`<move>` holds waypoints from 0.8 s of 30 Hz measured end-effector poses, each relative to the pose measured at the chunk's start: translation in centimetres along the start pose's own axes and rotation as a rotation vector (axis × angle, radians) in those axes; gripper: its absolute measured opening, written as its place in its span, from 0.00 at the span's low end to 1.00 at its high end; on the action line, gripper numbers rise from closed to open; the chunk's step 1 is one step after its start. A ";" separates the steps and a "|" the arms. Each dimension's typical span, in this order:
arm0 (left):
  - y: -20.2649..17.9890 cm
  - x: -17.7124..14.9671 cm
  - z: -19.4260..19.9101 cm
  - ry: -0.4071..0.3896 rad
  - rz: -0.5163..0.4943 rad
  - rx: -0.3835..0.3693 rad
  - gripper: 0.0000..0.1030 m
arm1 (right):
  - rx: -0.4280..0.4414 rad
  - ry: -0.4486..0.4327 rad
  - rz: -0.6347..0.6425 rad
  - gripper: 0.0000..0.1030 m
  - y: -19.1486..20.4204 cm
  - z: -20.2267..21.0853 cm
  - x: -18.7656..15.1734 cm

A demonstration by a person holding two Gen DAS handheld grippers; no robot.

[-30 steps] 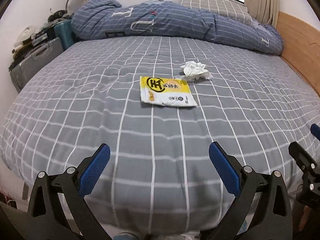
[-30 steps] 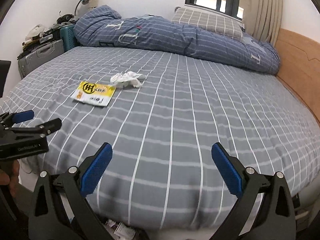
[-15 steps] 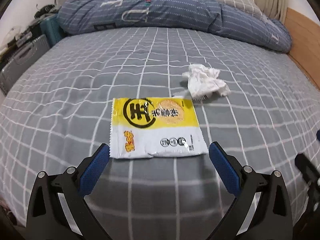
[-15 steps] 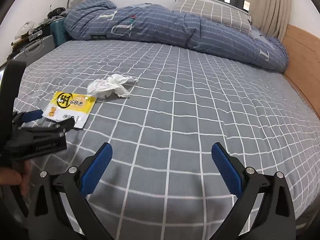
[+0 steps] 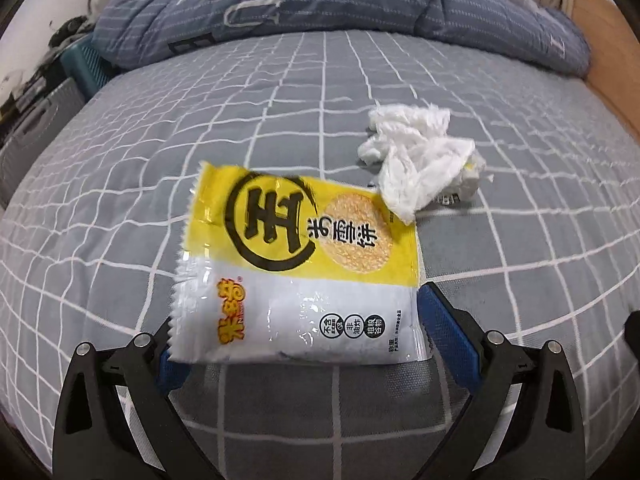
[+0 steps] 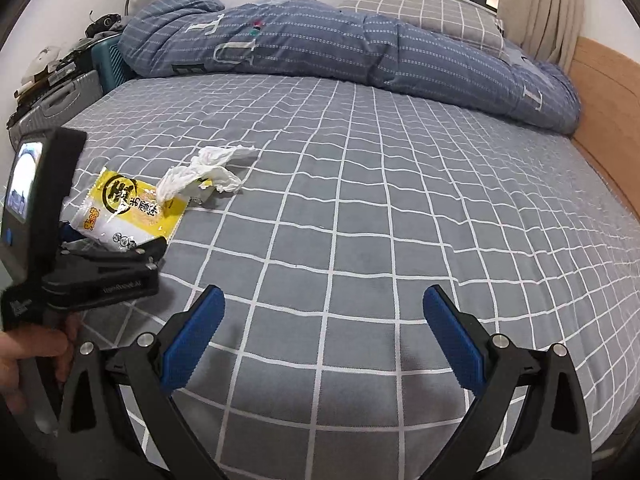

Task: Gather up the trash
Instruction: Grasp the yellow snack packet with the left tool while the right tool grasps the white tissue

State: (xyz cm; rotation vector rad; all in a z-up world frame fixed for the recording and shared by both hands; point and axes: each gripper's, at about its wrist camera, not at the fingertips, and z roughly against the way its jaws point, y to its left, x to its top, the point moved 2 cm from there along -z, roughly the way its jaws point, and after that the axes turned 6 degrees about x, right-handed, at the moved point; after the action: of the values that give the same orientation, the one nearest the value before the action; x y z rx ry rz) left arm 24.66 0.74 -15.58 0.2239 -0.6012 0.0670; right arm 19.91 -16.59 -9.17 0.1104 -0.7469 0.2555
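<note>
A yellow and white snack wrapper (image 5: pixel 296 268) lies on the grey checked bed sheet (image 5: pixel 120 208). A crumpled white tissue (image 5: pixel 416 156) lies just beyond its far right corner and overlaps it. My left gripper (image 5: pixel 304 344) is open, with its blue pads at either side of the wrapper's near edge. In the right wrist view the wrapper (image 6: pixel 128 212) and the tissue (image 6: pixel 208 172) sit at the left, with the left gripper (image 6: pixel 108 252) at the wrapper's near edge. My right gripper (image 6: pixel 324 340) is open and empty over bare sheet.
A rolled blue duvet (image 6: pixel 344 52) and a checked pillow (image 6: pixel 420 8) lie across the far side of the bed. A wooden bed board (image 6: pixel 604 92) runs along the right. Suitcases and clutter (image 6: pixel 52 92) stand off the bed's left edge.
My left gripper has moved forward to the wrapper, whose near edge now lies between its open jaws. The right gripper has moved forward a little over the bed.
</note>
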 end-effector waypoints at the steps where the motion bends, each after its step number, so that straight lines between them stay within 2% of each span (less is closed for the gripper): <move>1: -0.1 0.0 -0.1 0.003 -0.005 -0.002 0.91 | -0.001 0.000 0.000 0.93 0.0 0.0 0.0; 4: -0.1 0.1 -0.1 0.000 -0.007 -0.010 0.79 | -0.005 -0.001 0.001 0.93 0.1 -0.1 0.3; 6: -0.1 0.2 0.2 -0.013 -0.009 -0.004 0.60 | -0.007 0.001 0.000 0.93 0.2 -0.2 0.5; 7: 0.0 0.3 0.4 -0.023 -0.010 0.002 0.54 | -0.009 0.001 -0.002 0.93 0.3 -0.2 0.7; 9: 0.3 0.5 0.8 -0.035 -0.004 0.006 0.29 | -0.006 0.004 -0.008 0.93 0.5 -0.5 1.2; 12: 1.5 0.7 1.2 -0.034 0.043 -0.036 0.15 | 0.003 0.007 -0.017 0.93 1.1 -1.0 2.0; 15: 2.3 0.8 1.9 -0.035 0.062 -0.072 0.08 | 0.024 0.000 -0.022 0.93 2.2 -1.7 3.2; 19: 3.5 0.8 2.8 -0.045 0.081 -0.098 0.06 | 0.051 -0.012 -0.011 0.93 4.0 -2.9 4.9; 24: 5.6 1.3 3.3 -0.069 0.109 -0.097 0.06 | 0.083 -0.009 -0.029 0.93 5.4 -5.1 6.2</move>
State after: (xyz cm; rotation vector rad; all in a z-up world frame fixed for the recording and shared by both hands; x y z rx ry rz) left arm 23.16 5.42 -11.12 0.1000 -0.6831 0.1355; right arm 26.17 -9.20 -8.56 0.2012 -0.7431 0.2585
